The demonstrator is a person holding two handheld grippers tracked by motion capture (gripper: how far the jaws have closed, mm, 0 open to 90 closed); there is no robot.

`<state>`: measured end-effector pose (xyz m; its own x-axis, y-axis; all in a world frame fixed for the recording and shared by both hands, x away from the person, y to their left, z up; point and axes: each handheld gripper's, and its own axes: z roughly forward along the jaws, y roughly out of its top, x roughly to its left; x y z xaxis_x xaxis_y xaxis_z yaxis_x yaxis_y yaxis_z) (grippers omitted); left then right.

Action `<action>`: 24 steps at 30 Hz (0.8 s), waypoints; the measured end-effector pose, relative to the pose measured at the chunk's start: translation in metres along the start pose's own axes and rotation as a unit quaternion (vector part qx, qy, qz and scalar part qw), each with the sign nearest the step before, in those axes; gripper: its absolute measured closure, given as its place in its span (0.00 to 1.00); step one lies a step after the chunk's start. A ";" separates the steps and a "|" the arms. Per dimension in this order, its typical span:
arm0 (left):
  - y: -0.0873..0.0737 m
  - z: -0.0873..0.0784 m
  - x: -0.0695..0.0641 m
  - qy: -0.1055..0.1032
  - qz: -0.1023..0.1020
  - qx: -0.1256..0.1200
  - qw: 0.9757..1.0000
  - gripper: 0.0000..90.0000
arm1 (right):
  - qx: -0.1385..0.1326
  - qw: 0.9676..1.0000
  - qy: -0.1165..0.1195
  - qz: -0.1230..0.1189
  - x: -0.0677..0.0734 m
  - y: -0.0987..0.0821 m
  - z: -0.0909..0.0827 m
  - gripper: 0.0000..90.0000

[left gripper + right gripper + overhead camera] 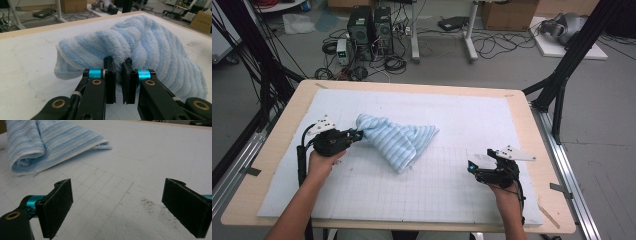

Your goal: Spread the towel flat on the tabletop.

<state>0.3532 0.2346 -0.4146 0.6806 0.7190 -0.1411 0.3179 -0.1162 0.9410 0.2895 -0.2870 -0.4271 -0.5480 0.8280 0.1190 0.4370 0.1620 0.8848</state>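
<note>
Blue striped towel [396, 140] lies bunched on the white gridded mat [437, 190] that covers the worktop [532, 125], left of centre in the high view. Its long axis runs diagonally there: from an upper-left end near the left tool [354, 134] down and right toward a folded lower end, with a flatter corner pointing right. The stripes run roughly along that diagonal.

Left tool: jaws nearly together, clamped on a fold of the towel's edge. In the left gripper view, the towel [140, 47] rises in ridges just beyond the left tool [118, 65], and terry cloth sits pinched in the narrow gap between the black pads. The held end is lifted slightly off the mat; the rest rests on it.

Right tool [477, 162]: jaws wide apart, nothing between them, low over bare mat, well apart from the towel. In the right gripper view, the towel [45, 142] lies at upper left, rolled edge facing the camera, beyond the right tool [117, 195].
</note>
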 end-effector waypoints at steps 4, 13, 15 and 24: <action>-0.005 -0.004 0.002 -0.002 0.001 -0.002 1.000 0.92 | 0.000 1.000 0.022 0.005 0.008 0.007 0.010 0.10; -0.008 0.000 0.002 -0.004 0.009 0.003 1.000 0.91 | 0.014 0.998 0.062 0.002 0.026 0.036 0.059 0.10; -0.009 0.000 0.002 -0.006 0.007 -0.001 1.000 0.91 | 0.023 0.997 0.074 -0.013 0.035 0.046 0.076 0.10; -0.008 -0.002 0.004 -0.008 0.000 -0.009 1.000 0.91 | 0.068 0.989 0.092 -0.097 0.069 0.078 0.145 0.26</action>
<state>0.3524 0.2398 -0.4224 0.6909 0.7082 -0.1453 0.3053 -0.1036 0.9466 0.3895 -0.1395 -0.4153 -0.7461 0.6643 0.0448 0.3961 0.3887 0.8319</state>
